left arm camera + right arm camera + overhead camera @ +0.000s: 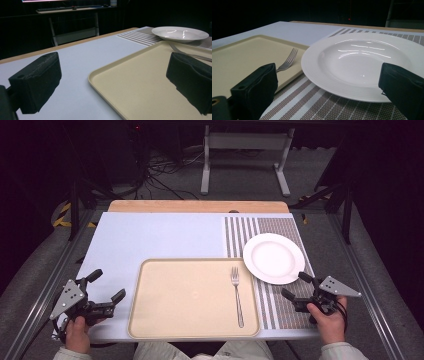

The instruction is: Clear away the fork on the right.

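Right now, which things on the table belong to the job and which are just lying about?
In the job: plate, in front of the open right gripper; fork on the tray; open left gripper.
Lying about: striped placemat; metal stand on the floor behind.

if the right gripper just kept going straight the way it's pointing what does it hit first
Most likely the white plate: it lies right ahead between the open jaws of the right gripper, on the striped mat. Its near rim looks closest, though depth is hard to judge.

No readable text, label, brand, number or sign appears on anything here.
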{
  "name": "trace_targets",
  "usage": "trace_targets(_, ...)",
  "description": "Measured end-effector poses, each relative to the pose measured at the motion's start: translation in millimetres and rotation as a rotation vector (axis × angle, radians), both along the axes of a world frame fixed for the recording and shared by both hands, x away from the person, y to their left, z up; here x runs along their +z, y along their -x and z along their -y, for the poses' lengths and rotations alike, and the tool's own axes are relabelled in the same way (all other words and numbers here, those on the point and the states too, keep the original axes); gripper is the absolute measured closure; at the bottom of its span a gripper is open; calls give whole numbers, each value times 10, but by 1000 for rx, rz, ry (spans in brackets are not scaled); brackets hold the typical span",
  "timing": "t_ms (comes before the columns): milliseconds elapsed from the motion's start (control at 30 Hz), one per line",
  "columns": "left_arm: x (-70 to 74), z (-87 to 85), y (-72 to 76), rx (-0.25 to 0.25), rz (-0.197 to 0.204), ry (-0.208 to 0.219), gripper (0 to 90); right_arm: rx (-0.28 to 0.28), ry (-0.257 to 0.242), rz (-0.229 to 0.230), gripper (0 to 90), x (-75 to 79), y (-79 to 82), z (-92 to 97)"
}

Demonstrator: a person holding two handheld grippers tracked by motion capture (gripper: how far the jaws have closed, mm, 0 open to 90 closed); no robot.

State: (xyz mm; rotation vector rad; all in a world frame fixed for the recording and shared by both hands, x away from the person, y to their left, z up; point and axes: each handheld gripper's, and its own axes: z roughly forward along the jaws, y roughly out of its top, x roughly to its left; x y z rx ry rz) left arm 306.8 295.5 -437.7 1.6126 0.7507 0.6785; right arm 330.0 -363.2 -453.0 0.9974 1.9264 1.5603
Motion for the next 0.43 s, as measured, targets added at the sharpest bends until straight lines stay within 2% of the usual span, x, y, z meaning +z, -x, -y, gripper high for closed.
trace_targets(433, -2, 4, -6, 5, 4, 6, 6, -10, -10, 29, 30, 41, 18, 1)
